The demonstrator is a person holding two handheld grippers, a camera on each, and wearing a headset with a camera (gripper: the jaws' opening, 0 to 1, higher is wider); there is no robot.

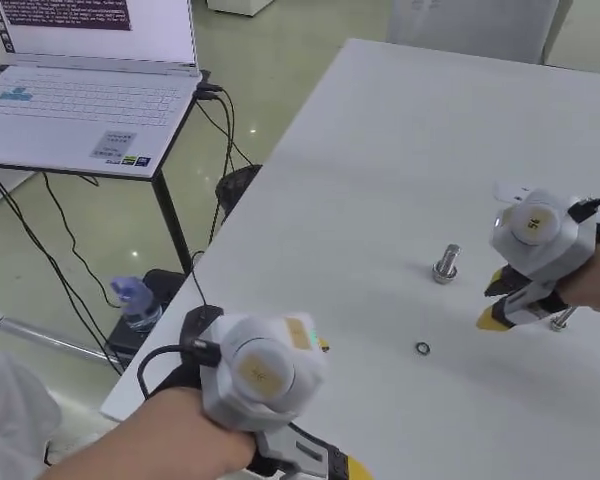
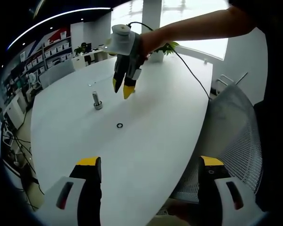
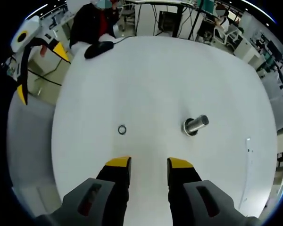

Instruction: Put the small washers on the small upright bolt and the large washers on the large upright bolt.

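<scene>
A large upright bolt [image 1: 446, 263] stands on the white table [image 1: 380, 170], with a small washer [image 1: 422, 348] lying flat in front of it. A thin small bolt [image 1: 558, 320] peeks out just behind my right gripper [image 1: 492, 300]. That gripper hovers open and holds nothing; in its own view the right gripper [image 3: 149, 163] faces the washer [image 3: 122, 129] and the large bolt [image 3: 195, 125]. My left gripper [image 2: 149, 165] is wide open near the table's front edge, well back from the washer [image 2: 119, 125] and the bolt [image 2: 97, 100].
The table edge [image 1: 195, 270] runs diagonally at the left. Beyond it a laptop [image 1: 80, 100] sits on a black stand, with cables and a water bottle [image 1: 135, 300] on the floor. A mesh chair [image 2: 236, 127] stands by the table.
</scene>
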